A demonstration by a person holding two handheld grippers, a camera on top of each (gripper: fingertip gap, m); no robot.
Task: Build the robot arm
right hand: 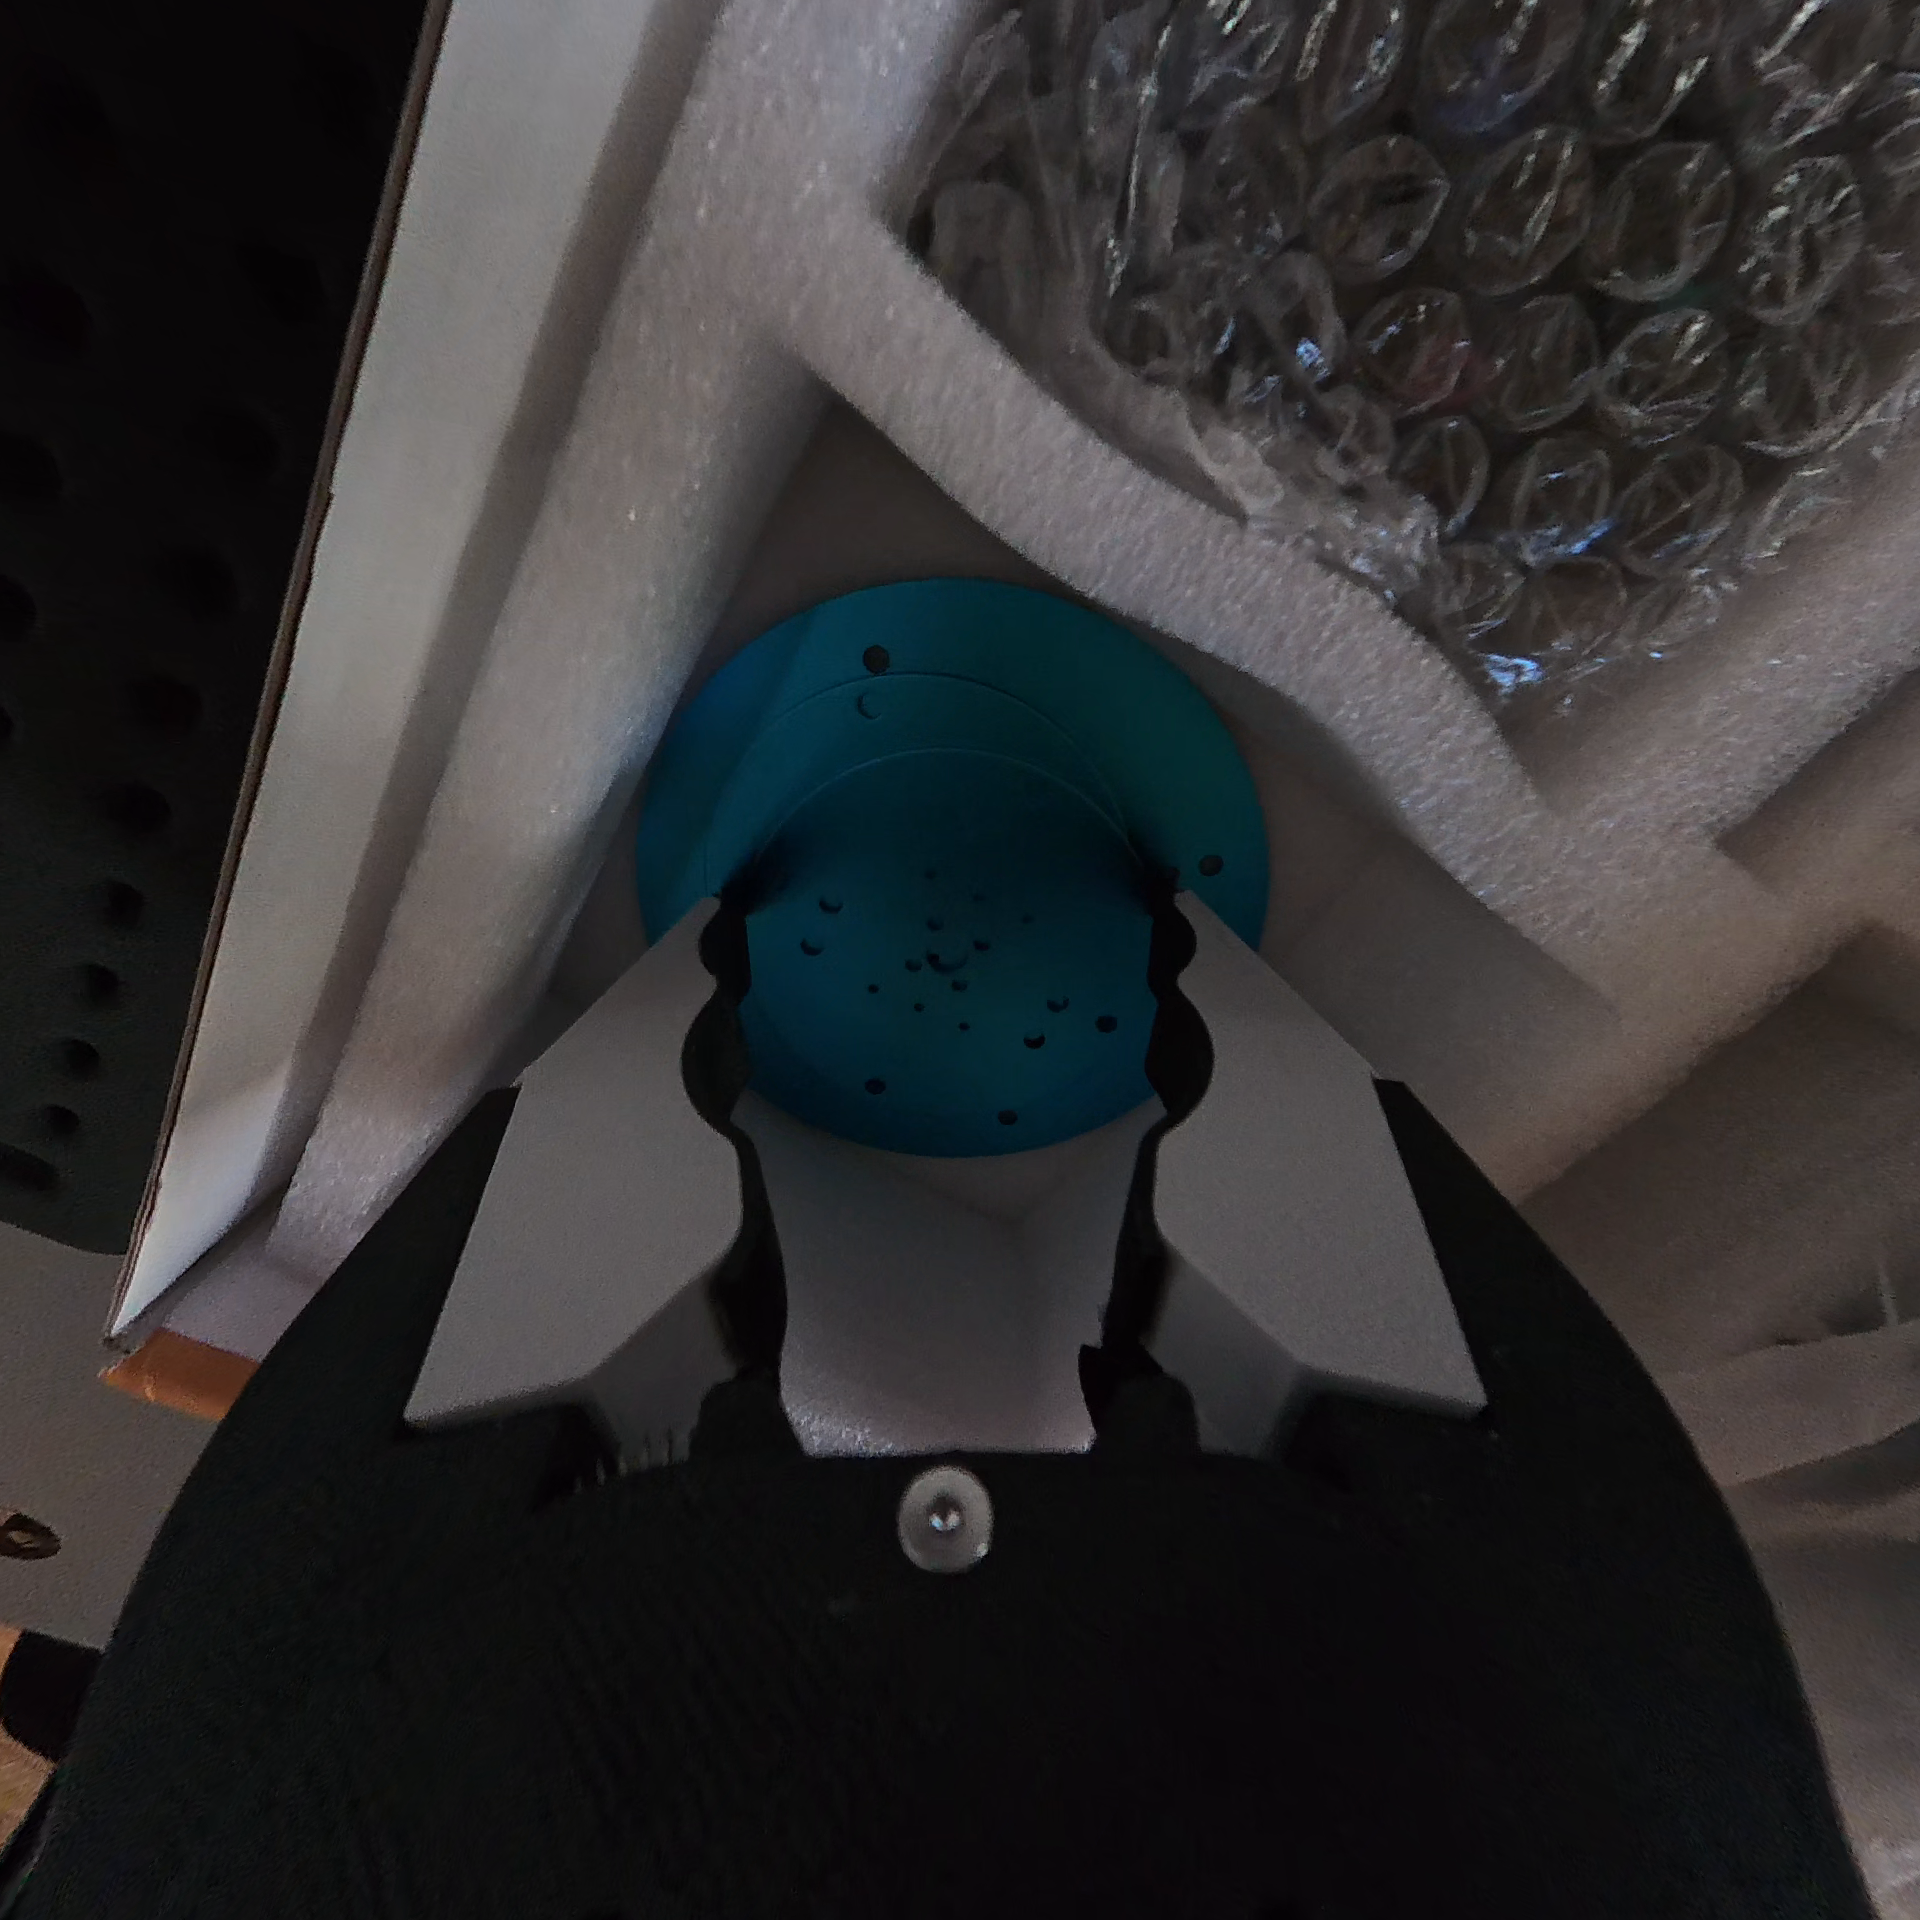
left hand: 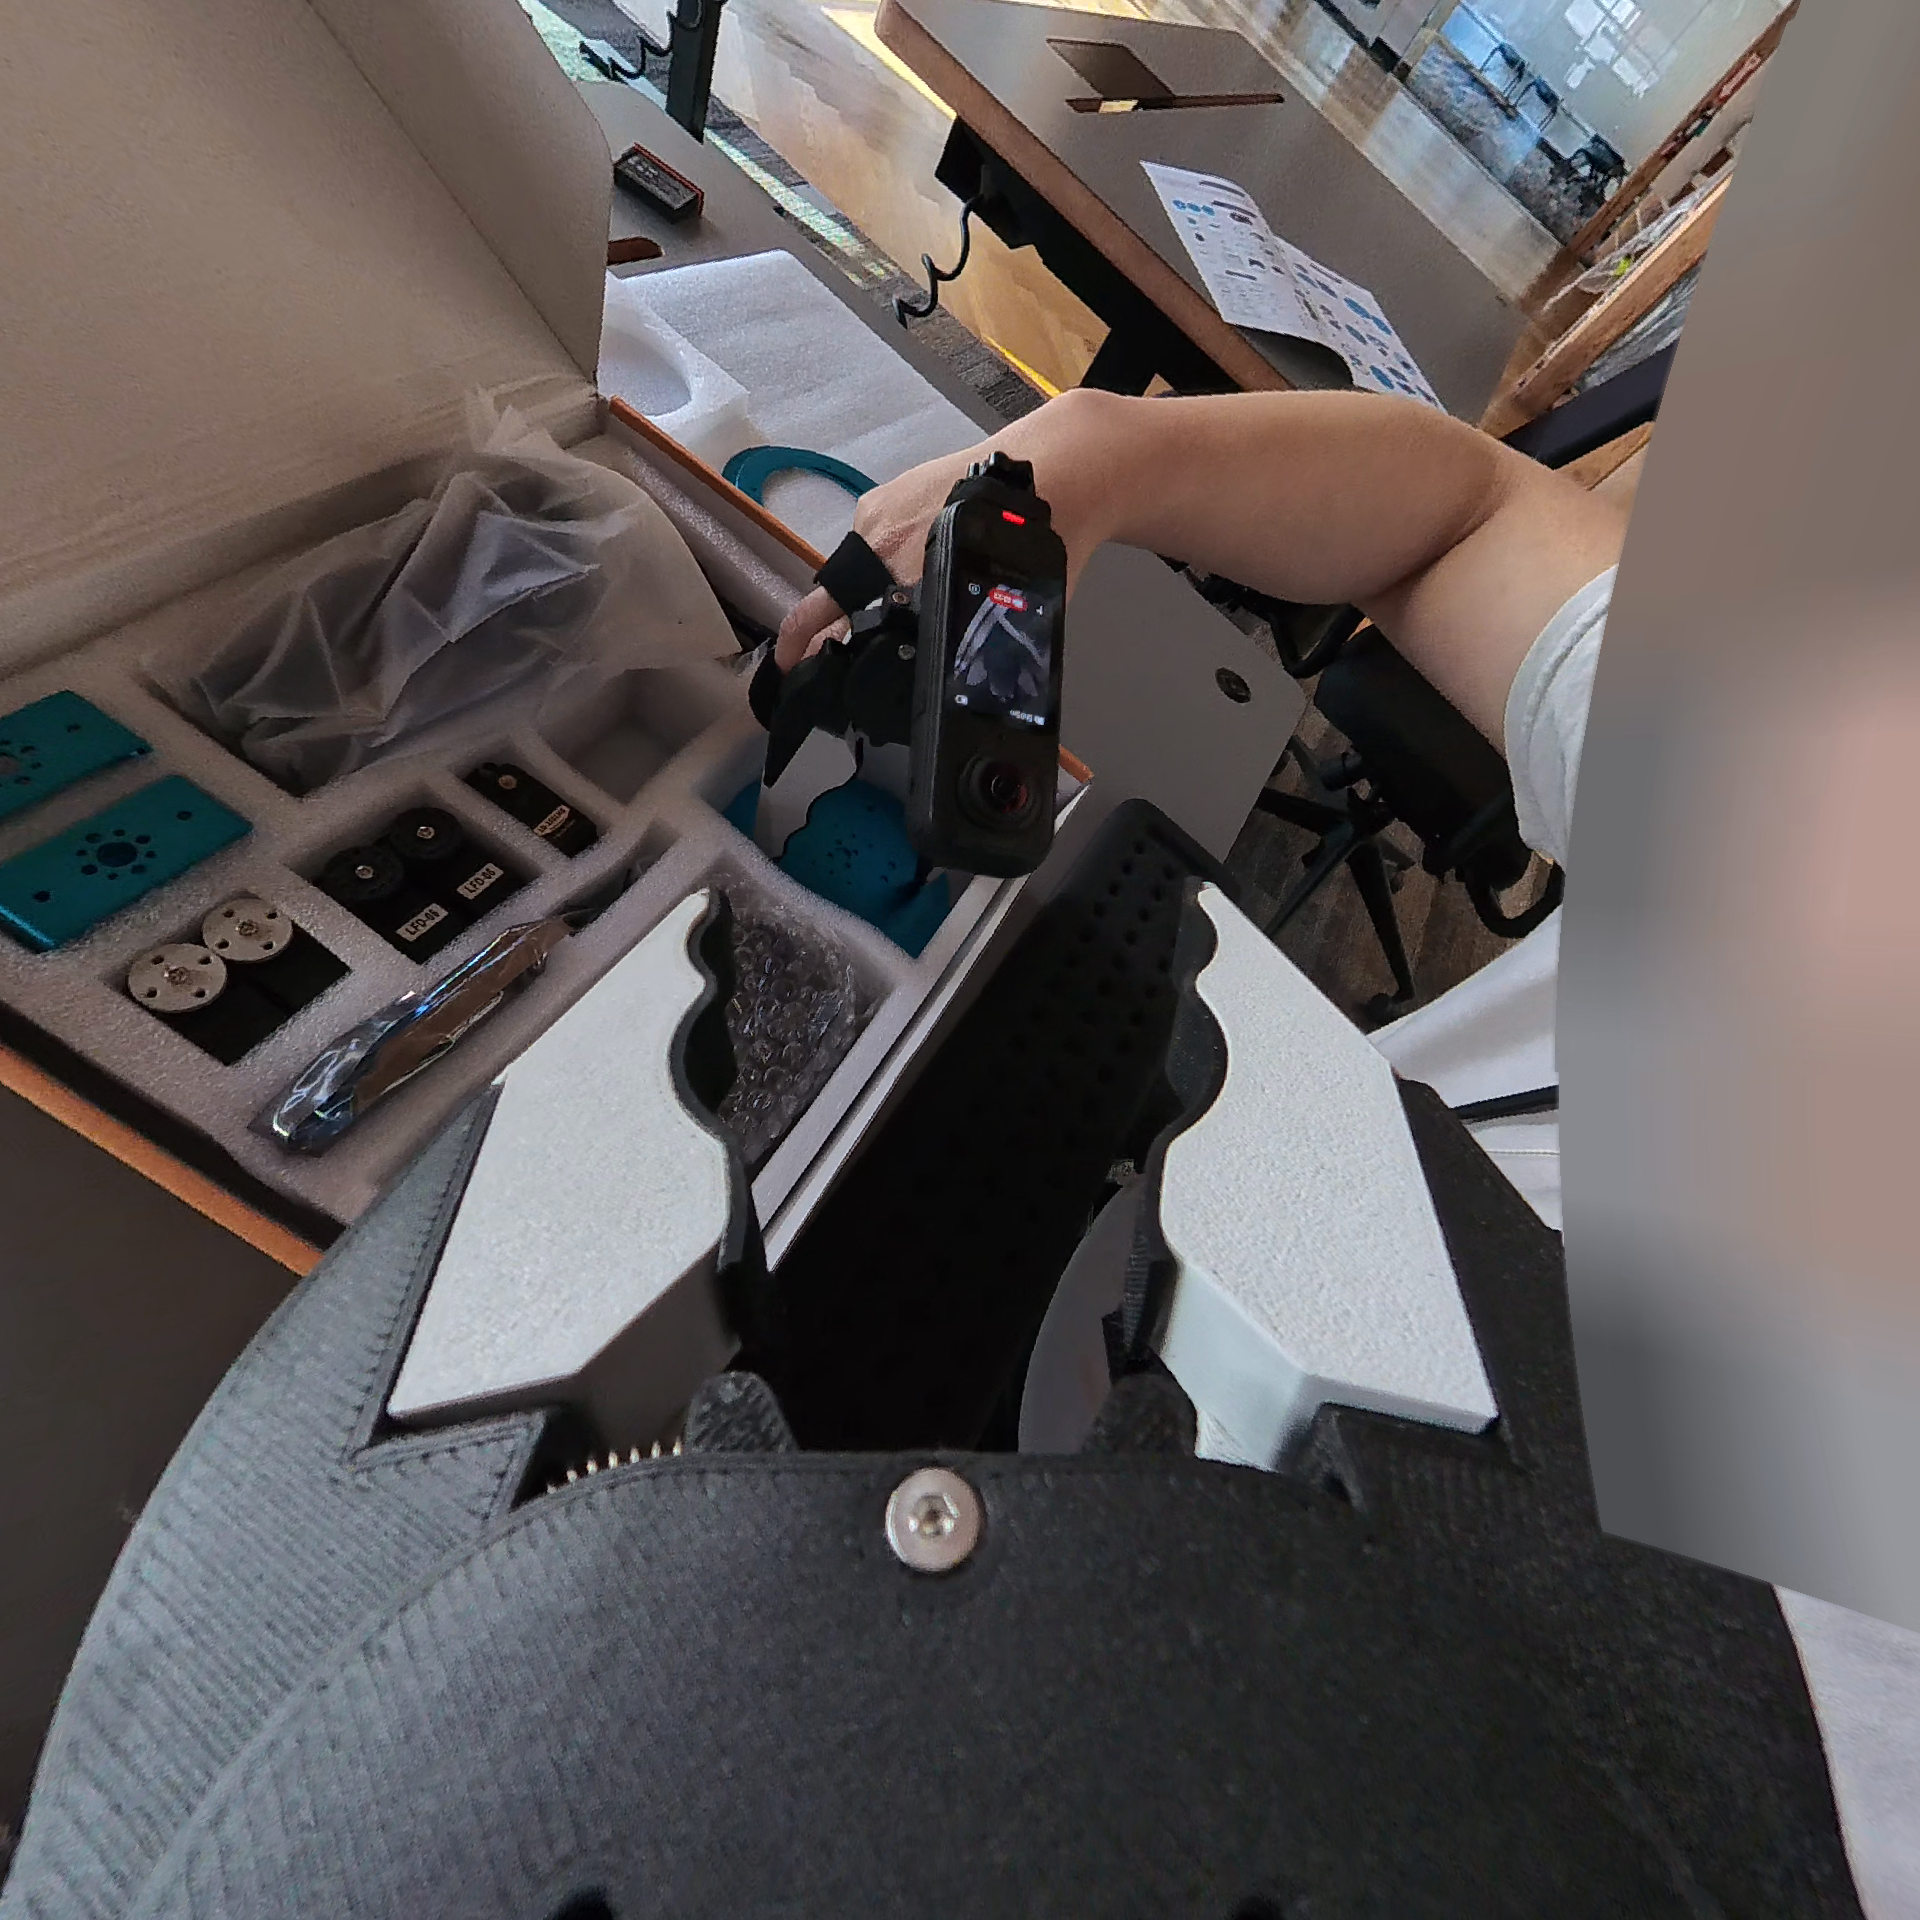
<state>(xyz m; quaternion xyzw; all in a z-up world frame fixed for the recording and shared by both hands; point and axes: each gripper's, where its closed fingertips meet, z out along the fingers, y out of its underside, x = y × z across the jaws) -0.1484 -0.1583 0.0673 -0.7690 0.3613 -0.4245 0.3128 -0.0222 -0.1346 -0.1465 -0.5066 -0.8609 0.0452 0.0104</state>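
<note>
A stack of teal round plates (right hand: 935, 1018) with small holes lies in a corner pocket of the white foam insert (right hand: 1039, 436) of an open box. My right gripper (right hand: 951, 914) is open, its white fingers (right hand: 613, 1143) straddling the top plate's edges. In the left wrist view a hand holds the right gripper (left hand: 821, 758), with its black camera (left hand: 987, 686), over the same plates (left hand: 852, 857). My left gripper (left hand: 951, 935) is open and empty. It hovers at the box's near corner (left hand: 894, 1060), over a bubble-wrap packet (left hand: 779, 997) and a black perforated panel (left hand: 1039, 1039).
The foam tray also holds teal rectangular plates (left hand: 114, 862), black servos (left hand: 416, 873), silver round discs (left hand: 208, 956), a bagged tool (left hand: 416, 1018) and a crumpled plastic bag (left hand: 416, 623). The box lid (left hand: 260, 260) stands up behind. Bubble wrap (right hand: 1455, 312) fills the neighbouring pocket.
</note>
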